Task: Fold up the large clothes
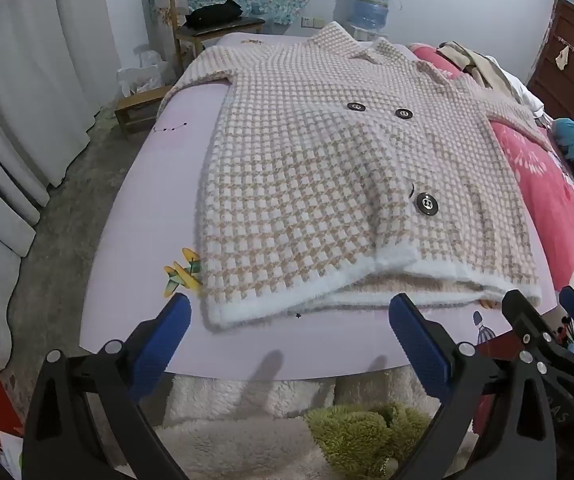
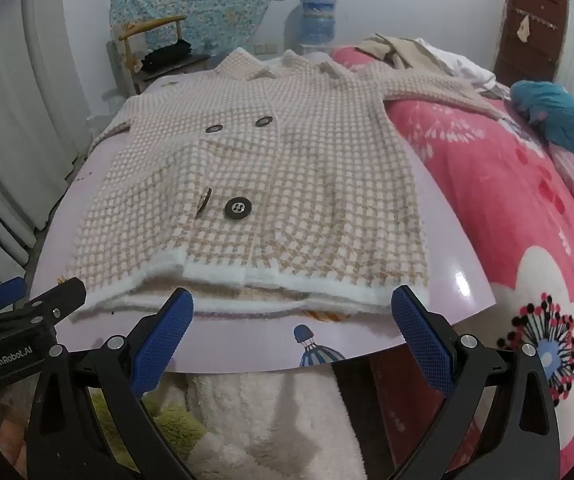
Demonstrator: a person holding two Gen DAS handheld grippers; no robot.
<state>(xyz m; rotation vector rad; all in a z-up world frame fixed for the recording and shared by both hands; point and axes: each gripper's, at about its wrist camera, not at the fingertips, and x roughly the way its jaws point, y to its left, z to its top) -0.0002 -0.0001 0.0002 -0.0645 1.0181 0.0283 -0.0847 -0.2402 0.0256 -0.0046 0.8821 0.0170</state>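
A checked beige-and-white coat [image 1: 327, 168] with dark buttons lies front up on a lilac board [image 1: 151, 216], collar far, white hem near. Its sleeves spread out to both sides. It also shows in the right wrist view [image 2: 279, 184] on the same board [image 2: 439, 216]. My left gripper [image 1: 289, 320] is open and empty, just short of the hem's left half. My right gripper [image 2: 293, 314] is open and empty, just short of the hem's right half. The right gripper also shows at the left wrist view's right edge [image 1: 547, 308].
A pink blanket [image 2: 507, 208] covers the bed right of the board, with a teal garment [image 2: 559, 120] and a pile of clothes [image 2: 419, 56] on it. A wooden chair [image 1: 211, 20] and a stool [image 1: 143, 104] stand far left. Grey curtains [image 1: 19, 120] hang at left.
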